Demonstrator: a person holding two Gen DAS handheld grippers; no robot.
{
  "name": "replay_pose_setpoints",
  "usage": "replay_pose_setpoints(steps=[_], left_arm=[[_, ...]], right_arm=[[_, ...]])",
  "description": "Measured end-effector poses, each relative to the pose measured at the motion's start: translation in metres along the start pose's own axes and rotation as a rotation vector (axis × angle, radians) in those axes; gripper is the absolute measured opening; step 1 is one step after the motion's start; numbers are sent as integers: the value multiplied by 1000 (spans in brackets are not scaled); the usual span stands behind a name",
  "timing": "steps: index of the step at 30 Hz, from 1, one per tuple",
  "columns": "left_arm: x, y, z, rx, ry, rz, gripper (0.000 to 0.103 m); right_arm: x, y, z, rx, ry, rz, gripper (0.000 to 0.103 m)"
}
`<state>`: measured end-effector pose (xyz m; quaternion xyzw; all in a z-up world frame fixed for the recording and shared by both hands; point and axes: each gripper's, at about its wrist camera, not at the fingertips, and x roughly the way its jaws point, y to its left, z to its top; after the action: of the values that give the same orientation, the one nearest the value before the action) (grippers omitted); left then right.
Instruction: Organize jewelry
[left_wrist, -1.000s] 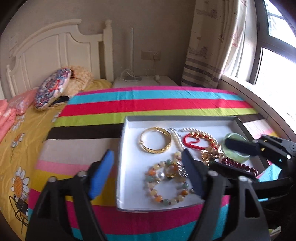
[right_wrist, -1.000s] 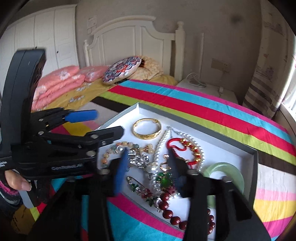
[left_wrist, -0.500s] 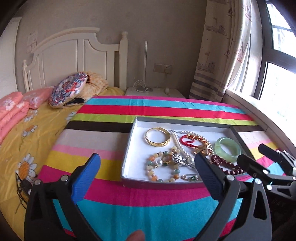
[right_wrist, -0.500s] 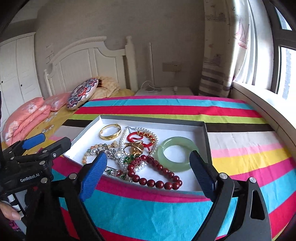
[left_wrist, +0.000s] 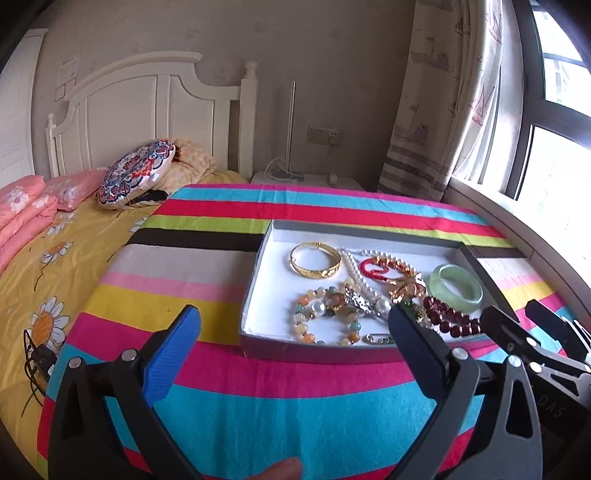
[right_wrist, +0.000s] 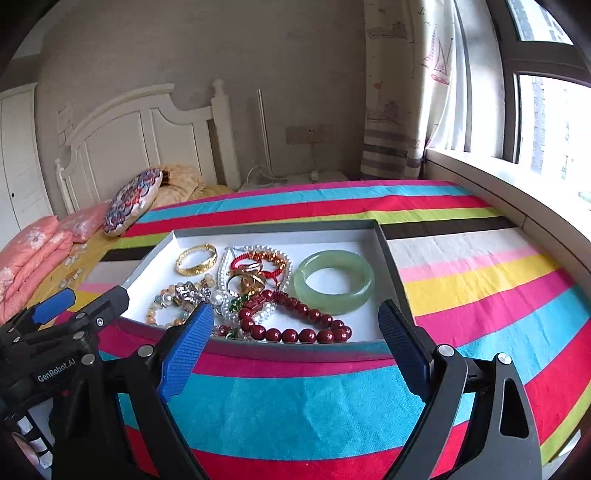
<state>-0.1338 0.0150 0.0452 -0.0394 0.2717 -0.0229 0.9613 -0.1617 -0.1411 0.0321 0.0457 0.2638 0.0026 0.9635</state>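
Note:
A shallow grey box (left_wrist: 255, 295) (right_wrist: 388, 258) with a white floor lies on the striped bedcover. It holds a gold bangle (left_wrist: 314, 260) (right_wrist: 195, 258), a jade-green bangle (left_wrist: 456, 286) (right_wrist: 334, 280), a dark red bead bracelet (left_wrist: 450, 321) (right_wrist: 303, 332), a pearl string (left_wrist: 354, 269), a red cord bracelet (left_wrist: 376, 266) and a mixed stone bead bracelet (left_wrist: 314, 321) (right_wrist: 162, 310), all tangled near the middle. My left gripper (left_wrist: 293, 315) (right_wrist: 92, 295) hangs open before the box's front left. My right gripper (right_wrist: 295, 310) (left_wrist: 509, 312) stands open before the front wall. Neither touches anything.
The striped cover (right_wrist: 480, 295) spreads wide to the right of the box and in front of it. A round patterned cushion (left_wrist: 136, 173), pink folded quilts (right_wrist: 33, 254) and a white headboard (left_wrist: 147, 110) are at the back left. A window sill (right_wrist: 517, 199) runs along the right.
Both grippers have drawn back from over the box to its front edge, and their jaws have spread wider. The right gripper has rolled to level.

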Motion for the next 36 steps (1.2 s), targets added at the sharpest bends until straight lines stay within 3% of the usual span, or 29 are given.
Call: replay_pose_setpoints(steps=[6,16,36], left_arm=[[-3,2,2,-12,-33,-1,101],[-10,-17,0,80,-75,98,101],[-13,-13,2,83,-83,86,101]], right_arm=[[-4,5,-1,-33,-39,13,87],[-3,3,-2,-11,-43,2,87],[2,3,-5,9,-28,-40,88]])
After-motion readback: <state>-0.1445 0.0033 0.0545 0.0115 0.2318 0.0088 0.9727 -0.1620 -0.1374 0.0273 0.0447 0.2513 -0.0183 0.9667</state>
